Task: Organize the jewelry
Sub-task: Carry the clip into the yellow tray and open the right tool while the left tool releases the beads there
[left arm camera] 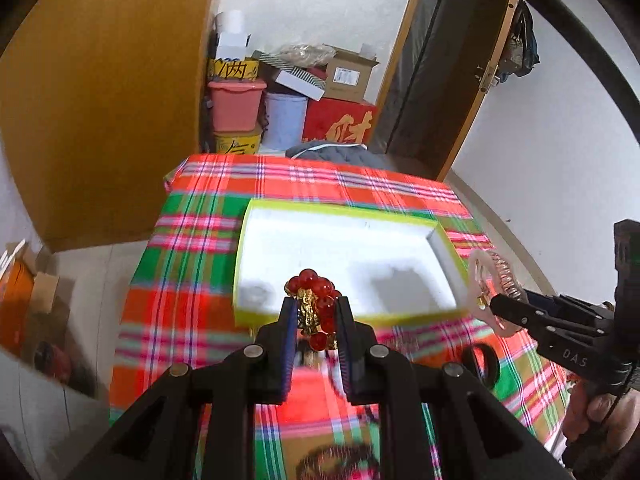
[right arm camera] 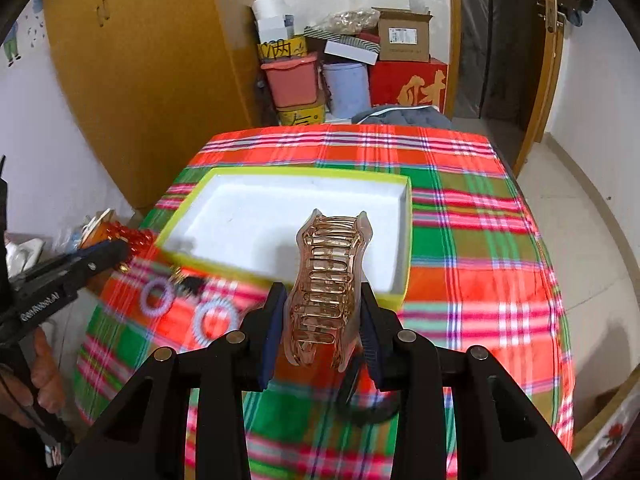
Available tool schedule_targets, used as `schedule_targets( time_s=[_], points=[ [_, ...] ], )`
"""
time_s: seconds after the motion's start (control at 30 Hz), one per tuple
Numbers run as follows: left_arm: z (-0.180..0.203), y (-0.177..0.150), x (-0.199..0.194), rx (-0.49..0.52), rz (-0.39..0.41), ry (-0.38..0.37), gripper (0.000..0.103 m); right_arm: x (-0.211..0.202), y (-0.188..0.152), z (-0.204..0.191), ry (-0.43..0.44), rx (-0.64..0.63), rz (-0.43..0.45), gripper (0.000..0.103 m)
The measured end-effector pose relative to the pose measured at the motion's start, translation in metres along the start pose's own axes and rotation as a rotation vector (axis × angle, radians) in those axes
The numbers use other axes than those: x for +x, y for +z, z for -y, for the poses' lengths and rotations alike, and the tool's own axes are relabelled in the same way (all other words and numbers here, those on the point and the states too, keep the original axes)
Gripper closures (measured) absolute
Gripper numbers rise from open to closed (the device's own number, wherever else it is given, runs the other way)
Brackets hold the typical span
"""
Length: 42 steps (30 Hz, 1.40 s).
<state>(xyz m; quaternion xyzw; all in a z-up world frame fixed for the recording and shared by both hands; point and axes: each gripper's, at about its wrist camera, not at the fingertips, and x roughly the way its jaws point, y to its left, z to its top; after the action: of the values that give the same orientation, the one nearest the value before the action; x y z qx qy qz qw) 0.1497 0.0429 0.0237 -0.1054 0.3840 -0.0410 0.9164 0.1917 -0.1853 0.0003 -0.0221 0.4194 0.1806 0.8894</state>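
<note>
Taking the white tray (right arm camera: 224,216) with the yellow-green rim as the landmark, the left claw (left arm camera: 316,312) hangs at its near left corner, above the plaid counter (right arm camera: 460,240), jaws drawn close and clamped on a red bead bracelet (left arm camera: 316,300) with a gold charm. On the cloth just in front of the tray's near edge lie two pale spiral hair ties (right arm camera: 158,294) and a small dark piece too blurred to name. Further right, the right claw (right arm camera: 324,316) hovers over the tray's near right corner, jaws partly open and gripping a translucent pink hair claw clip (right arm camera: 326,280) by its sides, teeth pointing toward the tray. Both pieces look lifted and on their way in: the carrying step. Next, each must be brought over the tray's bare floor, lowered and released apart from the other, so neither catches the rim.
</note>
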Motion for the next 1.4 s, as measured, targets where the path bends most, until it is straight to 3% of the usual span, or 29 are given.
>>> schedule_targets(
  time_s=[0.3,0.73,0.93,1.07,1.2,1.33,1.4],
  points=[
    [-0.012,0.027,0.053,0.016,-0.039,0.007,0.084,0.046,0.026,0.019,-0.021,0.004,-0.038,0.067],
    [-0.034,0.023,0.107,-0.001,-0.119,0.055,0.084,0.094,0.033,0.039,-0.046,0.025,-0.107,0.067],
    [-0.039,0.019,0.114,-0.019,-0.141,0.073,0.083,0.096,0.034,0.038,-0.054,0.01,-0.11,0.065],
    [-0.038,0.018,0.113,-0.019,-0.143,0.074,0.083,0.089,0.034,0.037,-0.052,0.001,-0.078,0.048],
    [-0.036,0.018,0.108,-0.029,-0.133,0.068,0.077,0.083,0.034,0.035,-0.045,-0.003,-0.068,0.048],
    [-0.033,0.021,0.094,-0.025,-0.095,0.071,0.062,0.074,0.034,0.031,-0.04,-0.011,-0.048,0.048],
    [-0.032,0.023,0.087,-0.024,-0.08,0.069,0.062,0.068,0.033,0.029,-0.036,-0.015,-0.037,0.048]
  ],
)
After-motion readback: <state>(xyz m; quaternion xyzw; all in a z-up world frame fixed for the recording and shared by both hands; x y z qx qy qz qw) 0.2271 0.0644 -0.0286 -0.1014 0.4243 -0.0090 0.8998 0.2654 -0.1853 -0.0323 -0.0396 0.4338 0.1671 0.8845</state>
